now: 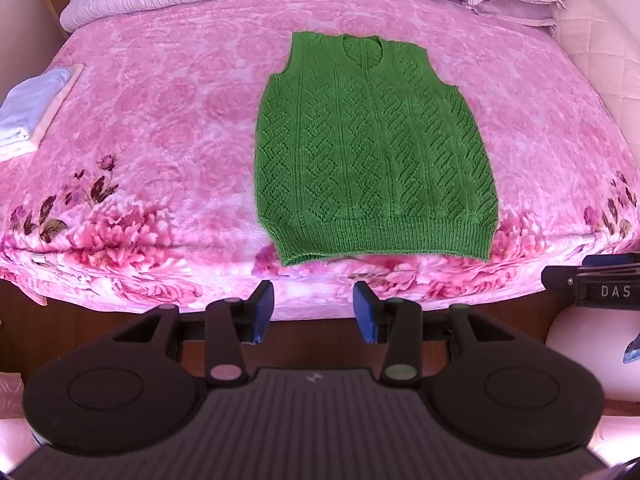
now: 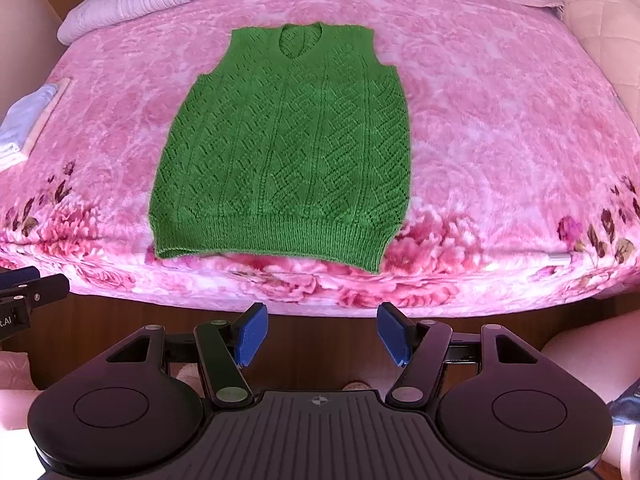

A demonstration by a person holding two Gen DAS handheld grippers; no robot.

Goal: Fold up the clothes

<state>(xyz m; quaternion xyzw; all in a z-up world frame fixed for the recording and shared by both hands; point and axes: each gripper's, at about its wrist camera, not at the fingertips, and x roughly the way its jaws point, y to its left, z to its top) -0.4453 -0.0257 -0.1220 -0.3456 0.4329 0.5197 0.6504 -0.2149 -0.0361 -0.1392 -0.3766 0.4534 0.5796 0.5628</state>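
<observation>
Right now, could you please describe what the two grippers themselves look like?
Both are alike. The left gripper and right gripper have black bodies with ribbed grey centre plates, two round black discs and black link arms. Their fingers carry blue pads. White lettering marks the right gripper's side in the left wrist view.

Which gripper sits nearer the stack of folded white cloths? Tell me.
Left. The left gripper hangs off the bed's near edge, closer to the folded white cloths; the right gripper is beyond it, farther away.

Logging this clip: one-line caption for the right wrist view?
Open right hand-held gripper short of the bed edge, facing a green knit vest spread flat on the pink floral blanket.
</observation>
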